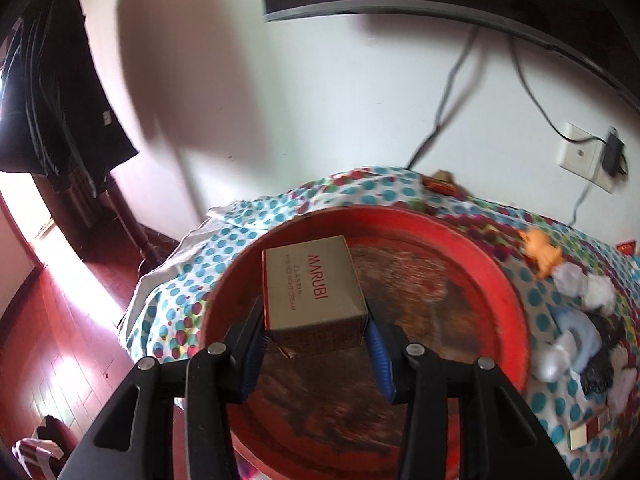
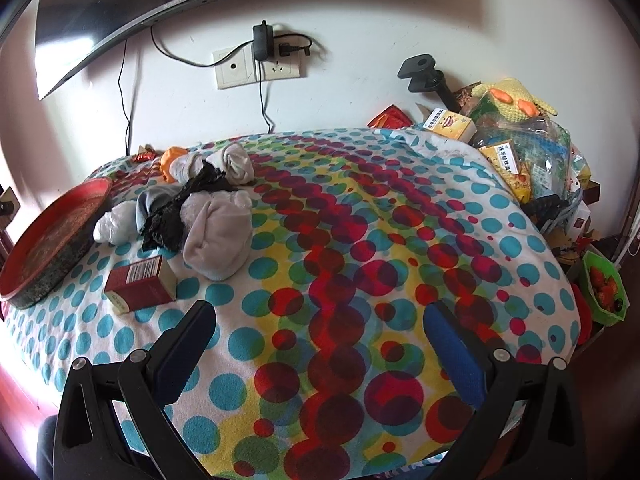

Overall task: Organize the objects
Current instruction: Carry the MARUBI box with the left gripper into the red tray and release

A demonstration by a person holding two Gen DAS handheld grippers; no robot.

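Two blue-padded fingers of the left hand-held gripper (image 1: 314, 334) clamp the near end of a beige cardboard cream box (image 1: 316, 294) with red "MARUBI" lettering. Its long axis runs away from the camera, over the round red tray (image 1: 508, 280) at the left edge of the dotted bed cover (image 2: 360, 240). The right hand-held gripper (image 2: 320, 320) stands wide apart over the cover, holding nothing; a dark red small box (image 2: 140, 284) lies beside the tray.

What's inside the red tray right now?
Over the red tray, the left gripper holds a MARUBI box. The visible floor looks bare; box and fingers hide part of it.
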